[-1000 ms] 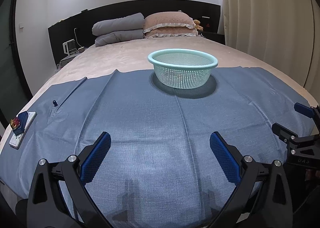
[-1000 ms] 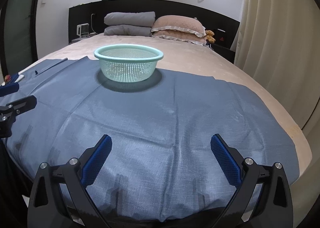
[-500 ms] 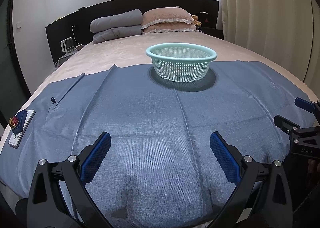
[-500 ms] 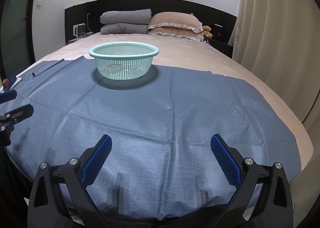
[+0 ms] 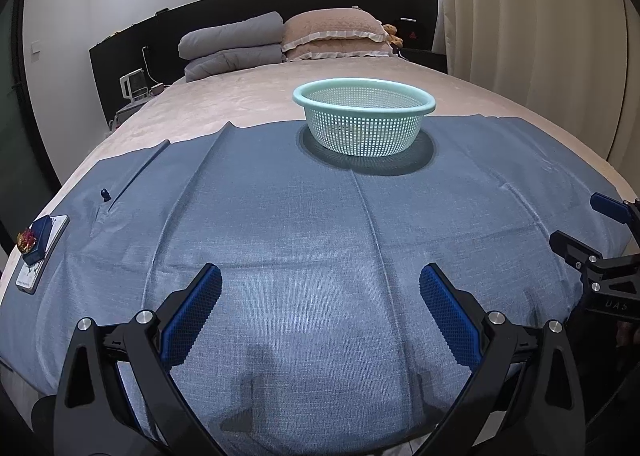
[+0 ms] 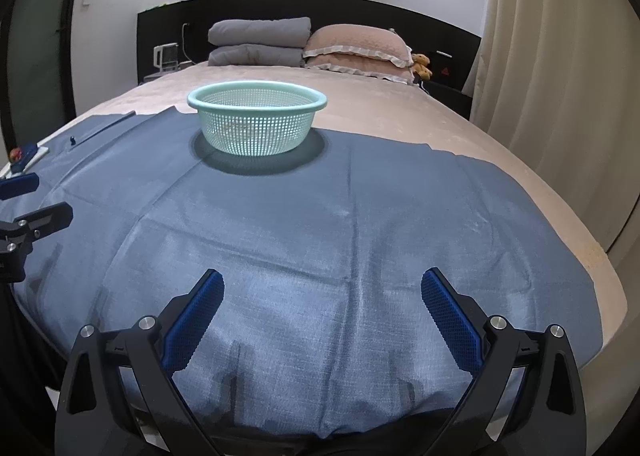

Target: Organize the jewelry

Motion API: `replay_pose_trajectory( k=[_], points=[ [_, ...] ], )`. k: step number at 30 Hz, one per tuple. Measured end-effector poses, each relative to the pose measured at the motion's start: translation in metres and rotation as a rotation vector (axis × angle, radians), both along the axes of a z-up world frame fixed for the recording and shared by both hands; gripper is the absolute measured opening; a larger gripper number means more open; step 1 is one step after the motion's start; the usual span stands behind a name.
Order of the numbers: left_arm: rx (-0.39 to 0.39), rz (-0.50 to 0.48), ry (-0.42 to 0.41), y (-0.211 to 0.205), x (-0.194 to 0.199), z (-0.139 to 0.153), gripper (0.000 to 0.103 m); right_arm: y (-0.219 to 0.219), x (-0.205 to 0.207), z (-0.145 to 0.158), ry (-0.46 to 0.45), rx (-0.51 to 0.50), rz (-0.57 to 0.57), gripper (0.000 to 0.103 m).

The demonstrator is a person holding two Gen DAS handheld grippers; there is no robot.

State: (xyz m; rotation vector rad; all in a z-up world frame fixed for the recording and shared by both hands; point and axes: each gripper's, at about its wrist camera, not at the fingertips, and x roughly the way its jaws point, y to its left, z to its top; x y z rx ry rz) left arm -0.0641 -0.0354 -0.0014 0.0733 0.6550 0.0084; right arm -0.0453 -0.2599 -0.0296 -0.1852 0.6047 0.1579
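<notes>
A cloth (image 5: 320,223) covers the near half of the bed (image 5: 256,103). The basket (image 5: 363,116) stands on the cloth's far edge, about midway across. At the cloth's left edge lies a card (image 5: 42,256) with a small box (image 5: 37,240) on it. Behind the basket, folded quilts (image 5: 232,45) sit left of two stacked pillows (image 5: 334,35) against the headboard (image 5: 132,51). Curtains (image 5: 520,35) hang to the right

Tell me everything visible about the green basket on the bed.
The basket is a round, pale mint-green bowl shape that looks like plastic, with a smooth rolled rim and walls pierced by small square holes. It stands upright on the far part of the blue cloth, near the cloth's edge, casting a dark ring of shadow around its base. Something pale shows faintly through the mesh, too unclear to name. Neither gripper touches it; only the cloth does.
</notes>
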Motion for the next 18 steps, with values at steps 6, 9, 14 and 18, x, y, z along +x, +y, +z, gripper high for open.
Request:
replay_pose_trajectory(
  k=[6, 9, 14, 18],
  points=[
    [0.008, -0.006, -0.002, -0.0009, -0.0013, -0.0008, 0.097, -0.0018, 0.0007, -0.0004, 0.007, 0.011, 0.0, 0.095],
    [-0.018, -0.003, 0.009, 0.0012, 0.0001, -0.0003, 0.097, -0.0014, 0.0009, -0.0007, 0.006, 0.01, 0.0, 0.095],
    [-0.01, 0.006, 0.011, 0.0023, 0.0004, -0.0016, 0.097, -0.0007, -0.0002, -0.0009, 0.001, 0.006, 0.002, 0.095],
    [-0.009, 0.003, 0.011, 0.0007, -0.0001, -0.0021, 0.097, -0.0005, -0.001, -0.001, 0.0, 0.004, 0.003, 0.095]
  ],
)
